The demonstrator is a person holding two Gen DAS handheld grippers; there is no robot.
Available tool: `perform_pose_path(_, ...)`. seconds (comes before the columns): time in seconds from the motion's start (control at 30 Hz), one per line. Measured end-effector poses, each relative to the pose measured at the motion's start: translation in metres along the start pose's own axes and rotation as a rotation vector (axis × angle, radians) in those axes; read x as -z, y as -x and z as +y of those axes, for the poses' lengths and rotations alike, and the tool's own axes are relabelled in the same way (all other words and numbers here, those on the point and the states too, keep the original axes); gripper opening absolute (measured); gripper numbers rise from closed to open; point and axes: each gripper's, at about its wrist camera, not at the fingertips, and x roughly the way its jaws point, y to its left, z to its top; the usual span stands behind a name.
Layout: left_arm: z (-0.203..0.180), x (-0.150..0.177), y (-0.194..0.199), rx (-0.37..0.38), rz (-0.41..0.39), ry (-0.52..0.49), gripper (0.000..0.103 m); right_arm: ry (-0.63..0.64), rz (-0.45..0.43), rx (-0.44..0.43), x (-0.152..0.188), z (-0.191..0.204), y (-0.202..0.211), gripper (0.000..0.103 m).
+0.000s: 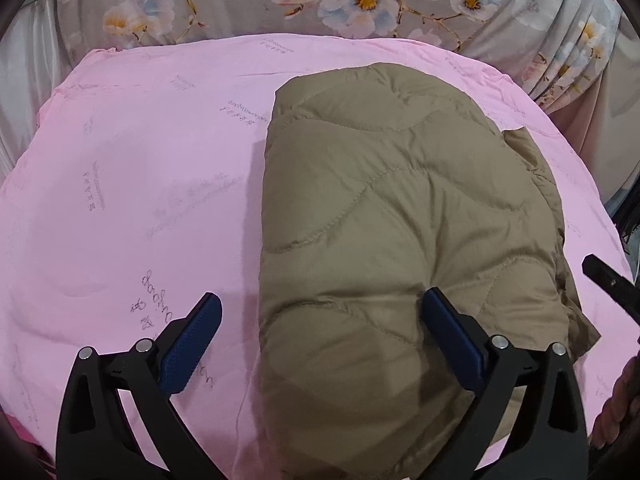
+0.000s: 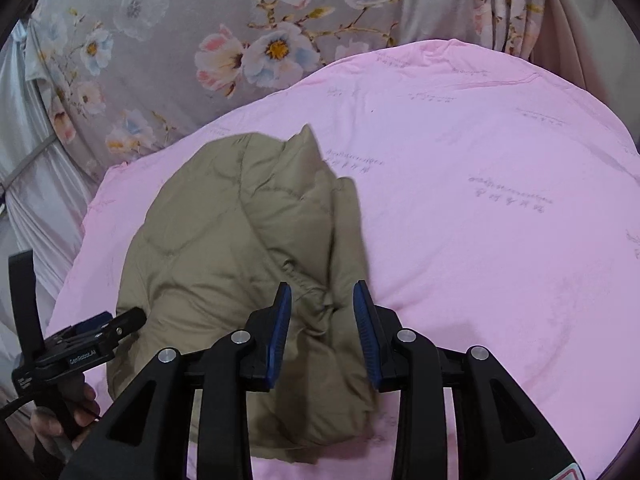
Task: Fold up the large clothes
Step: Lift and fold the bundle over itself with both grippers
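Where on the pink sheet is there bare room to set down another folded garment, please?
Two bare patches of pink sheet: one between the folded tan jacket and the sheet's left edge, one on the jacket's other side toward the floral bedding. The near edge is crowded: left gripper and right gripper over the jacket.

The left gripper (image 2: 96, 330), seen from the right wrist view, bears a small white label on its black body that reads roughly "GenRobot.AI"; a second white label further back on that body is too small to read. The pink sheet (image 1: 132, 184) carries faint grey printed script and characters all around the jacket, none of it legible.
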Motion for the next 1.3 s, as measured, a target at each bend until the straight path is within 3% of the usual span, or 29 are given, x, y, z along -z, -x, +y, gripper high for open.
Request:
perform_pose_path(0.1, 0.011, -0.008, 0.002, 0.047, 0.039, 0.029, 0.098, -0.068, 0.081, -0.047, -0.016, -0.034, -0.011, 0.047)
perform_pose_path(0.23, 0.026, -0.020, -0.011, 0.169, 0.119, 0.109, 0.098, -0.144, 0.212, -0.133, -0.026, -0.059, -0.051, 0.053)
perform_pose_path(0.4, 0.033, -0.022, -0.030, 0.253, 0.180, 0.155, 0.098, -0.199, 0.333, -0.297, -0.013, -0.047, -0.087, 0.055)
perform_pose_path(0.6, 0.027, -0.023, -0.037, 0.331, 0.196, 0.156, 0.098, -0.200, 0.325, -0.323, 0.007, -0.017, -0.083, 0.055)
perform_pose_path(0.83, 0.018, -0.025, -0.040, 0.303, 0.160, 0.153, 0.098, -0.238, 0.301, -0.393, 0.012, -0.002, -0.105, 0.056)
perform_pose_path(0.87, 0.015, -0.025, -0.039, 0.299, 0.148, 0.143, 0.098, -0.236, 0.297, -0.400, 0.011, 0.000, -0.107, 0.054)
perform_pose_path(0.93, 0.010, -0.027, -0.036, 0.295, 0.121, 0.117, 0.098, -0.242, 0.288, -0.439, 0.011, 0.002, -0.109, 0.041)
perform_pose_path(1.0, 0.006, -0.030, -0.030, 0.287, 0.089, 0.086, 0.091, -0.200, 0.247, -0.424, 0.009, 0.010, -0.101, 0.027)
perform_pose_path(1.07, 0.005, -0.035, -0.020, 0.263, 0.054, 0.052, 0.078, -0.131, 0.200, -0.371, 0.003, 0.027, -0.088, 0.017)
perform_pose_path(1.17, 0.003, -0.048, -0.003, 0.233, -0.011, -0.003, 0.054, -0.076, 0.125, -0.333, -0.011, 0.047, -0.073, 0.014)
perform_pose_path(1.3, 0.005, -0.067, 0.016, 0.221, -0.086, -0.046, 0.047, -0.012, 0.032, -0.287, -0.031, 0.073, -0.063, 0.013)
